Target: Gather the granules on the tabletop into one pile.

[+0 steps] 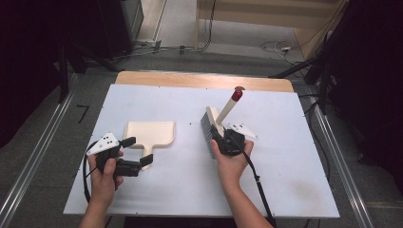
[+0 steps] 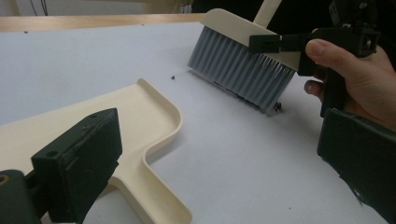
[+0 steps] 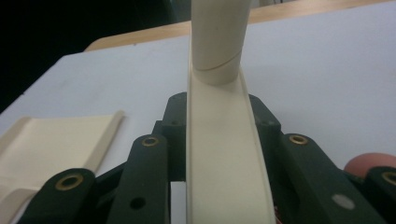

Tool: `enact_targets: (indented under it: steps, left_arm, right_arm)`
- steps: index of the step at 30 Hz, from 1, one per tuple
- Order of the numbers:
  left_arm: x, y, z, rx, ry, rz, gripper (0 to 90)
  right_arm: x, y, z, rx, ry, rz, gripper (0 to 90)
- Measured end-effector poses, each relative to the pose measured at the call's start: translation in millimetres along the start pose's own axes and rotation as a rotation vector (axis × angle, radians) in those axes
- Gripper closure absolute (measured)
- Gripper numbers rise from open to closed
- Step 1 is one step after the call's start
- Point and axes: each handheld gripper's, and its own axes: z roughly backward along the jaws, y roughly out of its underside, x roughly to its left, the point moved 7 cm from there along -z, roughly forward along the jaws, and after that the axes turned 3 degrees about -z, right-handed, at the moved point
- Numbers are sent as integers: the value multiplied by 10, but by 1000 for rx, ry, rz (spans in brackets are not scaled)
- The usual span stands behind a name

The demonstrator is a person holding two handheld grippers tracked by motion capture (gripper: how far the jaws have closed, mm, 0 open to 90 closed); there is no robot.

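The right gripper [image 1: 223,137] had its 2 jaws clamped on the brush [image 1: 212,129], a light, stiff plastic thing best gripped at its spine, while the left gripper [image 1: 138,151] stood open astride the dustpan [image 1: 149,133] handle.

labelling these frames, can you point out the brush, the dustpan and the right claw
brush [image 2: 240,70], left gripper view, on the grey bristles
dustpan [image 1: 149,133], high view, on the flat cream tray
right claw [image 1: 222,138], high view, where its jaws clamp the brush head
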Motion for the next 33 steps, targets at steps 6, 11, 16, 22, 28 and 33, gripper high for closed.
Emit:
enact_targets:
  steps: [6,11,16,22,28,33]
  left_arm:
    - [4,11,-11,8,-4,-4,3]
    - [6,10,-4,5,0,-4,3]
    - [14,10,-6,3,3,1,3]
    - [-14,1,-12,1,9,1,3]
    - [-22,7,-13,6,5,-4,3]
    - [-8,11,-2,4,2,0,3]
  right_arm:
    - [420,-29,-155,5,-73,54,651]
    - [573,30,-418,36,-35,76,651]
    - [410,48,-386,40,28,71,651]
    - [90,31,-176,22,65,53,651]
    - [25,-176,112,13,-130,206,652]
    - [-104,-368,438,51,-367,427,652]
